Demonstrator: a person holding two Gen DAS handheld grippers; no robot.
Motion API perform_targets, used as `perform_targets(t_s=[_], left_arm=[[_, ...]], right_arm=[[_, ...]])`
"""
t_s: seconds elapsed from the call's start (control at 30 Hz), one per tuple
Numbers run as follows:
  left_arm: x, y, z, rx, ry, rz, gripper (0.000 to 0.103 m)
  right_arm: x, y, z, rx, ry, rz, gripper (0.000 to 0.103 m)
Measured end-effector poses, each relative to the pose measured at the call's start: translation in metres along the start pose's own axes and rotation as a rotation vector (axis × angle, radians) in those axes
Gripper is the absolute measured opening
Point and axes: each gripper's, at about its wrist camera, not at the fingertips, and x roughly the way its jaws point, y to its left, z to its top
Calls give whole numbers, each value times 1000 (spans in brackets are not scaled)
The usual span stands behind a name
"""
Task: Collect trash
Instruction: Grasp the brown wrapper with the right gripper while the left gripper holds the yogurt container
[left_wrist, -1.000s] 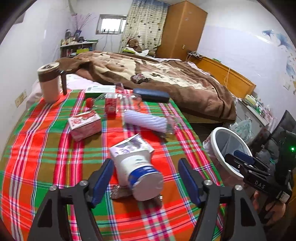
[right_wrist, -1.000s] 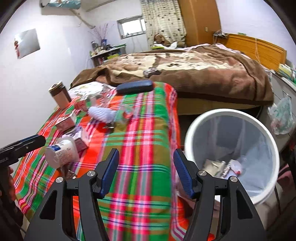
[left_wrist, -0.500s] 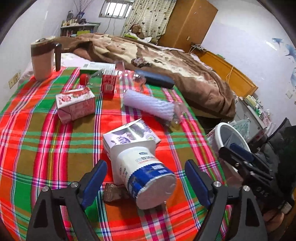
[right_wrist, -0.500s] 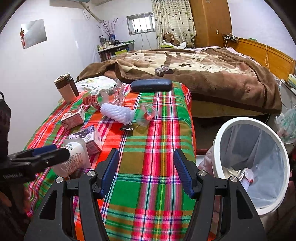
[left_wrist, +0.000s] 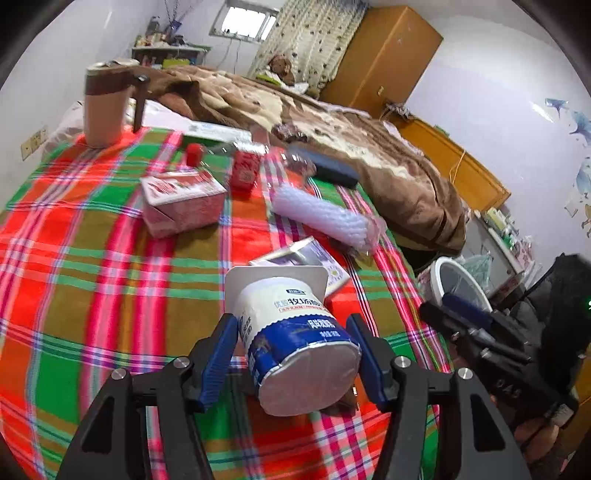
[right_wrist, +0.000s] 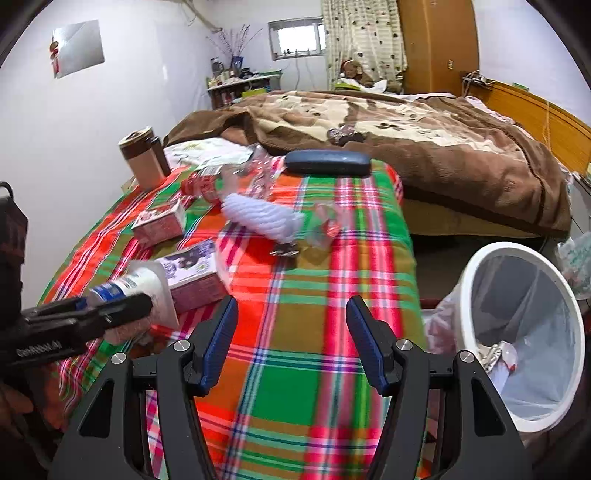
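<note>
- Yogurt cup (left_wrist: 295, 332): white with a blue band, lying on its side on the plaid-covered counter (left_wrist: 92, 277), foil end facing the left wrist camera. Taken as the landmark for all entries below. Its underside and the small dark scrap beneath it are hidden.
- Left gripper (left_wrist: 291, 356): fingers (left_wrist: 218, 354) are straddling the yogurt cup and closing on it; the blue pads are sitting at its sides, and a firm press cannot be confirmed.
- Right gripper (right_wrist: 291, 339): fingers are standing wide apart with nothing between them, hanging over bare cloth to the right of the yogurt cup.
- Purple carton (left_wrist: 306, 264): lying directly behind the yogurt cup, its near half hidden by the cup's base.
- Pink carton (left_wrist: 181, 201): lying behind and to the left of the yogurt cup; print is blurring.
- White foam sleeve (left_wrist: 321, 214): lying behind and to the right of the yogurt cup; clear crumpled plastic at its end is hard to make out.
- Small red carton (left_wrist: 245, 171) and dark case (left_wrist: 325, 168): sitting far behind the yogurt cup, smeared by motion.
- Brown tumbler (left_wrist: 105, 107): standing at the far left corner, well apart from the yogurt cup.
- White bin (right_wrist: 524, 339): standing off the counter's right edge, lined with a clear bag, wrappers lying inside; its base is cut off.
</note>
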Motion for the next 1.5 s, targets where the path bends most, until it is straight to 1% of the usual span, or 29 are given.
perform_targets(t_s=[0.1, 0.17, 0.23, 0.33, 0.4, 0.47, 0.6, 0.83, 1.07, 1.13, 1.2, 1.27, 1.33, 1.5], left_arm=[[-13, 9, 2, -2, -28, 8, 61], [-20, 16, 1, -4, -38, 31, 61], [-29, 24, -2, -6, -55, 58, 61], [-38, 37, -5, -21, -63, 76, 61], [-42, 44, -8, -19, -63, 104, 61], [-47, 52, -12, -22, -60, 124, 61], [-55, 67, -18, -49, -63, 140, 61], [-60, 80, -25, -73, -64, 146, 61], [-57, 85, -31, -85, -53, 142, 61], [-57, 85, -32, -83, -55, 143, 61], [-57, 84, -32, -83, -54, 139, 61], [-57, 84, -32, -84, -55, 140, 61], [-57, 83, -32, -81, -56, 136, 61], [-57, 80, -33, -74, -59, 138, 61]], right_arm=[[2, 12, -2, -29, 11, 32, 62], [5, 23, -4, -69, 34, 93, 62], [10, 35, -7, -103, 51, 130, 62], [17, 49, -12, -148, 81, 161, 62], [23, 61, -16, -186, 109, 186, 62], [26, 68, -19, -214, 120, 189, 62], [35, 78, -22, -249, 149, 198, 62], [42, 87, -28, -273, 185, 202, 62], [43, 88, -30, -275, 187, 190, 61], [43, 89, -30, -281, 179, 176, 40], [43, 89, -30, -282, 178, 176, 38], [42, 90, -30, -285, 177, 179, 32], [42, 90, -30, -284, 173, 179, 20], [37, 92, -31, -277, 166, 195, 20]])
